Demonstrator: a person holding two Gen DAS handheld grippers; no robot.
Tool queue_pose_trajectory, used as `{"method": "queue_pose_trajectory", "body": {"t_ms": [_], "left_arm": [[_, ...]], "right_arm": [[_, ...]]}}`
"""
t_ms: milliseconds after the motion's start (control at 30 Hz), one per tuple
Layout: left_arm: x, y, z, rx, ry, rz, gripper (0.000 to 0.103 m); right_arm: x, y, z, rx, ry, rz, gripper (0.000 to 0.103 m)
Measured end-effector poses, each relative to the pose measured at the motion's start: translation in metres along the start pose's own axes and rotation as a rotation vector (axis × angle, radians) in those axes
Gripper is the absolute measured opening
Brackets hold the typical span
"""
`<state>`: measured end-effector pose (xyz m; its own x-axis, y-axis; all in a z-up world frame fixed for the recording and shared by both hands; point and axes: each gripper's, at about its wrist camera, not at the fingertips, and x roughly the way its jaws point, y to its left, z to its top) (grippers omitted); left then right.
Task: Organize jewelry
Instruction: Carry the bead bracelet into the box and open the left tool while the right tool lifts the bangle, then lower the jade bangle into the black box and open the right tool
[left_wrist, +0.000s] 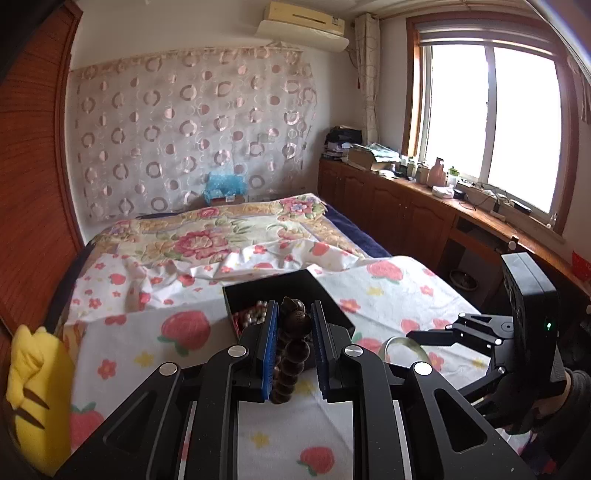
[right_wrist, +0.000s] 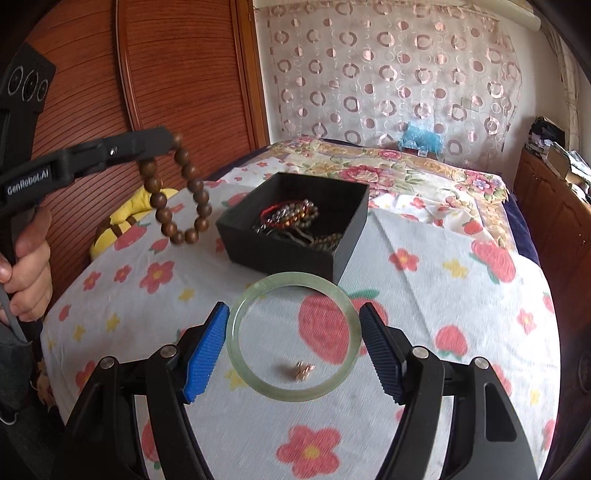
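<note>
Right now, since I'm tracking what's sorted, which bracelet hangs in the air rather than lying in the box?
The brown wooden bead bracelet, dangling from the left gripper. The other beaded bracelets lie in the black box.

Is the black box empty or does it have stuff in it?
Not empty. The open black box holds a tangle of beaded bracelets, red and brownish.

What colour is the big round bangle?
Pale, milky green; the bangle shows best in the right wrist view.
</note>
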<state>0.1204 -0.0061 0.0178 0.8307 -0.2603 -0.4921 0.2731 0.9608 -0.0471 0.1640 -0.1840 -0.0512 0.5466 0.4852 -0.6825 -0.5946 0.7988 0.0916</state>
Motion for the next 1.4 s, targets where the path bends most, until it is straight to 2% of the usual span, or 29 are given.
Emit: {"method": "queue_pose_trajectory", "body": {"t_ms": [267,567,767,867,1033,1400], "left_arm": [[0.037,0.006,0.025,0.008,0.018,-0.016,0.017],[0.084,0.02,0.022,-0.01,0.1,-0.021,0.017],[0.082,0.034,0.02,-0.029,0.093,0.007,0.019],[0.076,0.045,0.014,-0.042,0.095,0.034,0.028],[0.074,0.061,0.003,-0.054,0.115,0.083,0.029],[0.072,0.079,-0.018,-0.098,0.15,0.105,0.033]], "right_arm": [[0.008,-0.017,0.029,0.002,-0.02,0.014,0.074],[0.027,-0.036,0.058,-0.008,-0.017,0.023,0.074],[0.045,-0.039,0.077,-0.03,-0.011,0.028,0.074],[0.057,-0.035,0.087,-0.049,-0.017,0.036,0.074],[0.081,-0.026,0.104,-0.089,-0.024,0.046,0.074],[0.121,-0.017,0.108,-0.123,0.015,0.019,0.075]]}}
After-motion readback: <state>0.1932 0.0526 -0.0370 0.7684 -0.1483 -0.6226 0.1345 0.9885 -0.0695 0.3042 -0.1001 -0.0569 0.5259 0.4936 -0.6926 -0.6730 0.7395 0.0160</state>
